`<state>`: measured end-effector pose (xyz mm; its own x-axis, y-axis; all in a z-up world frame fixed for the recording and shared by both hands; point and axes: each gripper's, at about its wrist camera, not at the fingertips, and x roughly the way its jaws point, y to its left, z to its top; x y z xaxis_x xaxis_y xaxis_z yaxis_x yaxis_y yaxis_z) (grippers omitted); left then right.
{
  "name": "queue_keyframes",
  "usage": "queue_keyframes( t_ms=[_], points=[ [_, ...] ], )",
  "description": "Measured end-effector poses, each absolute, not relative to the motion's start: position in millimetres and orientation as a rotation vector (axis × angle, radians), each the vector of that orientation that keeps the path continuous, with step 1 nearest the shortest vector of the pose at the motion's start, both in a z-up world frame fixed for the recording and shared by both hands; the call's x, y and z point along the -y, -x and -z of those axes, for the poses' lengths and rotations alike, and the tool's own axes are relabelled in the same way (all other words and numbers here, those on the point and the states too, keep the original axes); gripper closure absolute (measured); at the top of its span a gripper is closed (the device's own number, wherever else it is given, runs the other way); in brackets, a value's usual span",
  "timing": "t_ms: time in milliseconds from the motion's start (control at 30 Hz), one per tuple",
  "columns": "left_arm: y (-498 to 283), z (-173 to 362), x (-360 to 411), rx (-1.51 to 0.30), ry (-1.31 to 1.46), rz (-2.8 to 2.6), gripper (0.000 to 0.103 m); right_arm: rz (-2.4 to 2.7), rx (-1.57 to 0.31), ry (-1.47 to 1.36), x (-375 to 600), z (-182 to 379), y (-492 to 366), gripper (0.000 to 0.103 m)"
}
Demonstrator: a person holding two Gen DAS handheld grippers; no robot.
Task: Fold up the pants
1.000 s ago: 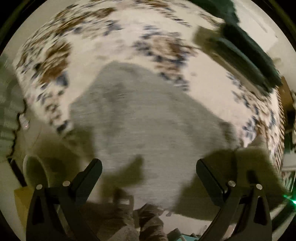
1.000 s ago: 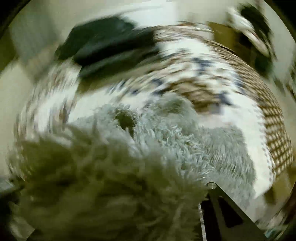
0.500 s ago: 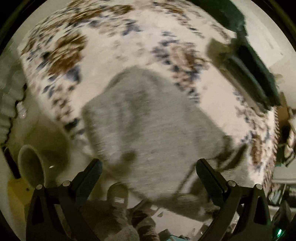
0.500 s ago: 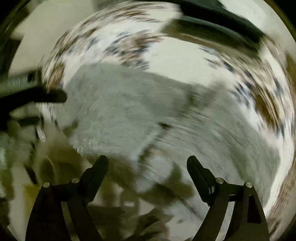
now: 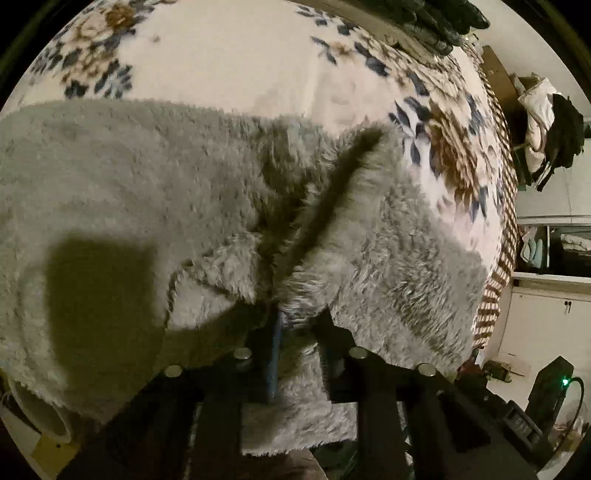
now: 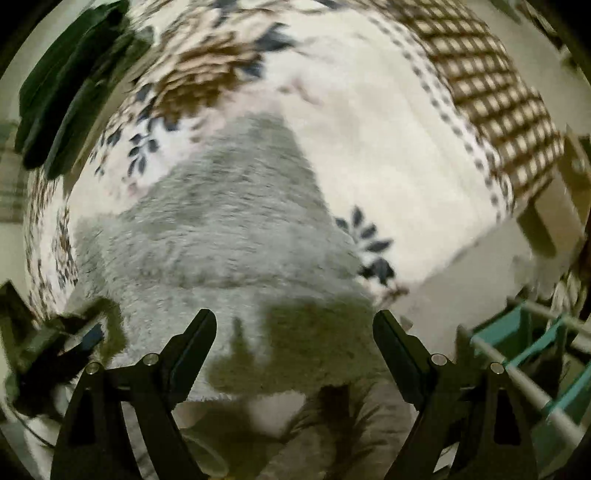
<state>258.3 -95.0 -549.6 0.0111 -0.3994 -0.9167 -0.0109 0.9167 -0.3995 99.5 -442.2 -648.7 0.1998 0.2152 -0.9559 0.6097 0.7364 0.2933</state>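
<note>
The fluffy grey pants lie on a white floral bedspread. In the left wrist view my left gripper is shut on a near edge of the grey pants, with fleece bunched between its fingers and a fold rising from it. In the right wrist view the pants lie flat as a folded block. My right gripper is open and empty above their near edge. The left gripper also shows at the left edge of the right wrist view.
Dark green folded clothes lie at the far side of the bed, also in the left wrist view. A teal drying rack stands to the right. White cabinets and piled clothes are beyond the bed's right edge.
My left gripper dropped to the pants and closed on their near edge. My right gripper stayed open and swung right toward the bed's edge.
</note>
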Motion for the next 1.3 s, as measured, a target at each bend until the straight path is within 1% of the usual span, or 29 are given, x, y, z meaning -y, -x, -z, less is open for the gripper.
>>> queue_keyframes(
  t_ms=[33,133,233,333,400,433,500,533,600,700,733,767,867,933,1067,1167,1267,1300],
  points=[
    [-254,543,91,-1.505,0.339,0.307,0.094,0.322,-1.38,-0.764,446,653,-96,0.014],
    [-240,519,73,-1.427,0.375,0.306,0.095,0.331,-1.385,-0.841,451,663,-79,0.014],
    [-226,506,50,-1.423,0.429,0.277,0.095,0.342,-1.388,-0.876,447,666,-64,0.014],
    [-212,508,36,-1.447,0.443,0.237,0.095,0.342,-1.395,-0.888,451,670,-58,0.014],
    [-205,521,29,-1.482,0.469,0.199,0.094,0.34,-1.399,-0.877,453,669,-60,0.014],
    [-204,526,26,-1.495,0.496,0.19,0.091,0.336,-1.4,-0.872,454,668,-63,0.014],
    [-205,535,19,-1.532,0.584,0.186,0.088,0.322,-1.405,-0.848,455,665,-71,0.014],
    [-206,535,16,-1.543,0.612,0.177,0.081,0.314,-1.407,-0.834,456,662,-77,0.014],
    [-207,521,7,-1.5,0.643,0.157,0.078,0.282,-1.399,-0.808,459,653,-91,0.014],
    [-215,494,0,-1.416,0.642,0.139,0.062,0.23,-1.377,-0.746,465,638,-118,0.014],
    [-222,488,1,-1.387,0.643,0.14,0.053,0.212,-1.377,-0.724,466,635,-128,0.014],
    [-232,481,4,-1.358,0.642,0.155,0.049,0.194,-1.379,-0.706,467,634,-138,0.014],
    [-266,479,22,-1.328,0.614,0.216,0.049,0.157,-1.381,-0.618,467,632,-175,0.014],
    [-293,490,43,-1.35,0.541,0.266,0.049,0.13,-1.379,-0.579,464,631,-194,0.015],
    [-321,518,73,-1.442,0.436,0.326,0.049,0.008,-1.351,-0.381,436,613,-229,0.017],
    [-315,526,77,-1.464,0.415,0.333,0.049,-0.147,-1.368,-0.089,393,603,-249,0.017],
    [-301,533,72,-1.48,0.437,0.326,0.049,-0.293,-1.396,0.25,348,614,-256,0.019],
    [-297,537,71,-1.49,0.448,0.322,0.049,-0.348,-1.413,0.354,334,623,-257,0.032]
  ],
)
